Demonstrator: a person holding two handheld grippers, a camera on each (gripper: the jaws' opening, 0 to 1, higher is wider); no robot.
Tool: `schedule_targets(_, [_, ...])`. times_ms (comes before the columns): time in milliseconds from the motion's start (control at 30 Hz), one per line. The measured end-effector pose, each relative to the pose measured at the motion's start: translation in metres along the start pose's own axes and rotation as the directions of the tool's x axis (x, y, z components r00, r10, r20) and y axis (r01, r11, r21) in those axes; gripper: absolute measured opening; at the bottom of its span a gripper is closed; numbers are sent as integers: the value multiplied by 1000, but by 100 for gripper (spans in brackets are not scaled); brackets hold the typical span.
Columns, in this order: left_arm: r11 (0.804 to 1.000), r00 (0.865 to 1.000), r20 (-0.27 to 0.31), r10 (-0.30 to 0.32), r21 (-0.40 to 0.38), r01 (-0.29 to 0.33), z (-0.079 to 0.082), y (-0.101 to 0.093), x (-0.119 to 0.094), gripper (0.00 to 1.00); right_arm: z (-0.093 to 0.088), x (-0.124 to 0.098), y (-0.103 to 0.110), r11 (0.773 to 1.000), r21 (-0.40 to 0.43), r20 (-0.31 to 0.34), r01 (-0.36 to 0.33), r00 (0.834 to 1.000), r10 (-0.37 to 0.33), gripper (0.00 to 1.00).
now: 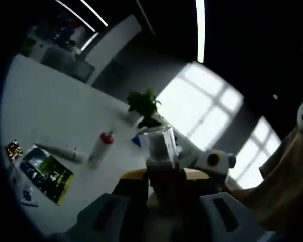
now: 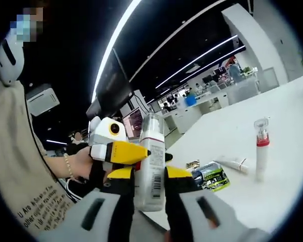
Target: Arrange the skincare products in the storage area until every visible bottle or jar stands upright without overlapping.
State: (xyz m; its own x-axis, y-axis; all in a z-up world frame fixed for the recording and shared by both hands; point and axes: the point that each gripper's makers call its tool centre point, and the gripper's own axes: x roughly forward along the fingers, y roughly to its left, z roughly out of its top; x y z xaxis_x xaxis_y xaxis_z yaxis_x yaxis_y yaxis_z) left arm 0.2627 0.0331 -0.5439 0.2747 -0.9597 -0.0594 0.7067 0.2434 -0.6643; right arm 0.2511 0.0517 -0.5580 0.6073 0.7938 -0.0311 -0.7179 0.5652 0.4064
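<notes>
A white bottle (image 2: 150,166) with a clear cap and a barcode label is held upright in the air between my right gripper's (image 2: 150,176) jaws, which are shut on it. My left gripper (image 2: 125,152), yellow-tipped and held by a hand, clamps the same bottle from the left. In the left gripper view, this bottle (image 1: 160,146) rises between my left gripper's (image 1: 161,177) jaws, with the right gripper (image 1: 214,161) behind it. A slim white bottle with a red band (image 2: 261,146) (image 1: 102,146) stands upright on the white table. A white tube (image 2: 235,163) (image 1: 60,151) lies flat near it.
A green-and-black packet (image 2: 212,175) (image 1: 45,174) and a small shiny sachet (image 2: 193,164) (image 1: 13,148) lie on the white table (image 2: 288,116). A potted plant (image 1: 144,106) stands at the table's far side. The person's sleeve (image 2: 20,166) is close on the left.
</notes>
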Motion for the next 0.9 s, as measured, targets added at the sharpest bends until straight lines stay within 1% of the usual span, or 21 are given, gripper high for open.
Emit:
schedule_targets(133, [1000,1000,5,4,1,-4,0,0,2,21,1,-1,-1,1000,6,4,5,1000,-5,22])
schedule_targets(233, [999,1000,-5,29,18,-29,-1,2,3,21,-2,0,-4,1000,-7,-9,21,1000,-21,23])
schedule_targets(300, [997,998,-24,56,46,-55,-3,5,4,20,-6,0,-8,998,-54,-38,44,998,-46,24])
schedule_targets(367, [991,994,-50,97,99,-92,-5,10,4,20,-11,0,-14,992,-101,-74,76,994,-84,24])
schedule_targets(400, [988,993,-55,105,119,-98,-6,10,4,19,-13,0,-15,991,-112,-89,78,992,-89,25])
schedule_targets(433, [984,992,-49,118,142,-110,-5,10,6,19,-16,-1,-16,990,-122,-109,76,990,-89,25])
schedule_targets(467, [983,992,-49,118,148,-110,-5,10,6,19,-17,-1,-17,989,-126,-116,75,989,-90,26])
schedule_targets(567, [980,991,-44,129,161,-120,-3,11,7,19,-24,-6,-21,985,-153,-158,83,982,-107,33])
schedule_targets(633, [970,988,-44,151,201,-139,0,14,7,18,-33,-14,-27,974,-212,-217,85,967,-132,36])
schedule_targets(667, [956,984,-52,171,252,-153,1,17,7,18,-35,-16,-29,970,-227,-228,87,964,-139,36])
schedule_targets(733, [932,977,-65,203,319,-172,1,20,6,18,-36,-22,-32,963,-254,-248,91,956,-156,36])
schedule_targets(767, [911,970,-86,226,371,-180,-1,23,6,18,-37,-26,-35,953,-290,-268,90,948,-172,37])
schedule_targets(800, [889,964,-98,246,419,-184,-3,25,6,18,-36,-29,-37,947,-308,-278,91,943,-181,36])
schedule_targets(867, [849,955,-122,271,497,-178,-7,27,7,18,-30,-32,-38,948,-303,-270,96,946,-182,37])
schedule_targets(900, [839,953,-128,275,516,-173,-8,27,9,18,-27,-34,-39,948,-302,-265,97,947,-182,37])
